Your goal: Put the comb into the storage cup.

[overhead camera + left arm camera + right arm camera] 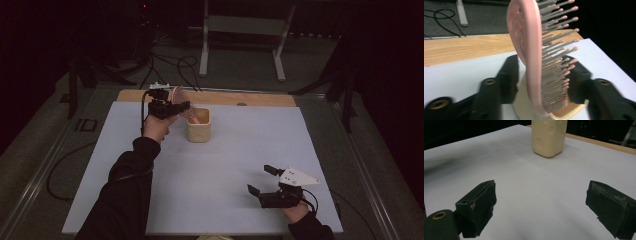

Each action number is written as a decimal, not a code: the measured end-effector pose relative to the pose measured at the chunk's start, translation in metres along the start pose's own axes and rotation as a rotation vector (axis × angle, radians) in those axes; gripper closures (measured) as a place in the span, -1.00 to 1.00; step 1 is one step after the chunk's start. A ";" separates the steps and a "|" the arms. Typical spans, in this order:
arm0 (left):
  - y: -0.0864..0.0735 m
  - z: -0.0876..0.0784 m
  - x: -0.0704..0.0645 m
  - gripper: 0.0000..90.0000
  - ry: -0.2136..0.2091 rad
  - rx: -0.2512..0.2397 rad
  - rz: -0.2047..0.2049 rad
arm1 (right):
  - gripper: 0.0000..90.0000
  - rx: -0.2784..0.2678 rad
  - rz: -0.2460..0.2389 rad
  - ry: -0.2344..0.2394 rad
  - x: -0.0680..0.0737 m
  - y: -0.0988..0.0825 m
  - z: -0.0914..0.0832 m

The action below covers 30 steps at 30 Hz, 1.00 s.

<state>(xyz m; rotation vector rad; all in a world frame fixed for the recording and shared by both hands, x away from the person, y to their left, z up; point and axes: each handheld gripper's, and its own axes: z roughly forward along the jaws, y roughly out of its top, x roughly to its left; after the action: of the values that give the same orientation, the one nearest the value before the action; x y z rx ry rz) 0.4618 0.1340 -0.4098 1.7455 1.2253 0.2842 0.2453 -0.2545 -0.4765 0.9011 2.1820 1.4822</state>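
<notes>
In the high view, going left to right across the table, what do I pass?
Left claw with the pink hairbrush → cream holder cup → right claw, lying near the front edge.

Lab or recording studio, not home. Dark room, black surrounds on all sides. Bench (pixel 210 165) with pale grey-white cover over wooden top, wood strip bare at 12 o'clock edge. Grey carpeted floor (pixel 240 65) beyond. Loose black cables (pixel 170 65) on floor at 11 o'clock. White metal stand frame (pixel 245 30) at 12 o'clock. Dark tripod legs (pixel 80 75) at 10 o'clock and 2 o'clock.
</notes>
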 end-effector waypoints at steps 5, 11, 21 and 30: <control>0.001 0.000 -0.002 -0.43 0.025 0.039 0.021 | -0.80 -0.001 -0.001 -0.001 0.000 0.000 0.000; 0.003 -0.003 -0.006 -0.77 0.060 0.065 0.054 | -0.80 -0.004 0.001 -0.003 0.000 0.000 0.000; 0.002 -0.016 -0.009 -1.00 0.023 0.056 0.095 | -0.80 -0.005 0.005 -0.005 -0.001 0.000 -0.001; -0.002 -0.022 -0.004 -1.00 -0.005 0.067 0.116 | -0.80 -0.003 0.008 -0.007 -0.001 0.000 0.000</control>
<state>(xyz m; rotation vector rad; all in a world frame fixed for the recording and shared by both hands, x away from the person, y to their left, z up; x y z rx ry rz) 0.4441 0.1436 -0.3988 1.8770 1.1439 0.3098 0.2460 -0.2552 -0.4761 0.9132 2.1730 1.4833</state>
